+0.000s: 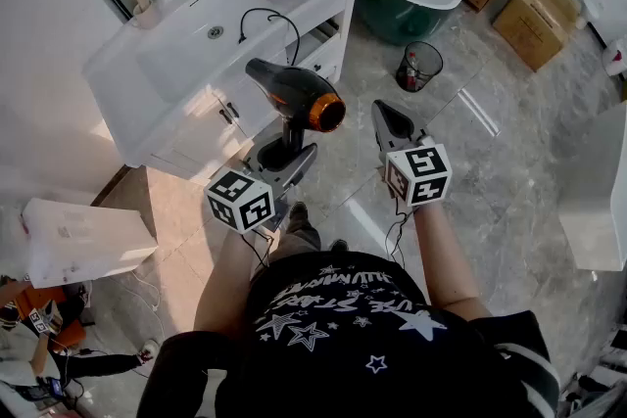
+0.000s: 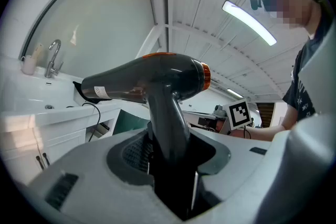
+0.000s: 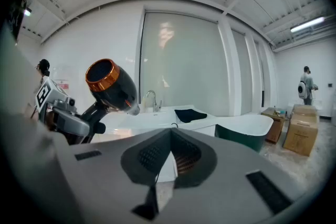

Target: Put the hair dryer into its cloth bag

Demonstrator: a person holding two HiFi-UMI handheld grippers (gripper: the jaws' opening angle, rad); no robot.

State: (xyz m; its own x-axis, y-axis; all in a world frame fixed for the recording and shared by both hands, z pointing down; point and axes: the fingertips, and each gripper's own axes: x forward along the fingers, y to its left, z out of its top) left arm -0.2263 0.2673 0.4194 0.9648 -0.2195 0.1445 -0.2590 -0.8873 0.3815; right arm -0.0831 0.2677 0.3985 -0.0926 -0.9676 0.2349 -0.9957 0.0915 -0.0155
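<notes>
While the left claw (image 1: 290, 160) clamps the stiff, likely top-heavy dryer (image 1: 294, 91) by its slick handle (image 1: 291, 132), the right claw (image 1: 386, 116) sits closed, empty.

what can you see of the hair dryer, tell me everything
The hair dryer looks like glossy black plastic, with a copper-orange ring round the wider end of its barrel and a white label near the narrow end. It is held in the air before the white vanity, barrel roughly level, handle pointing down, clamped between the left gripper jaws. A black cord loops behind it.
</notes>
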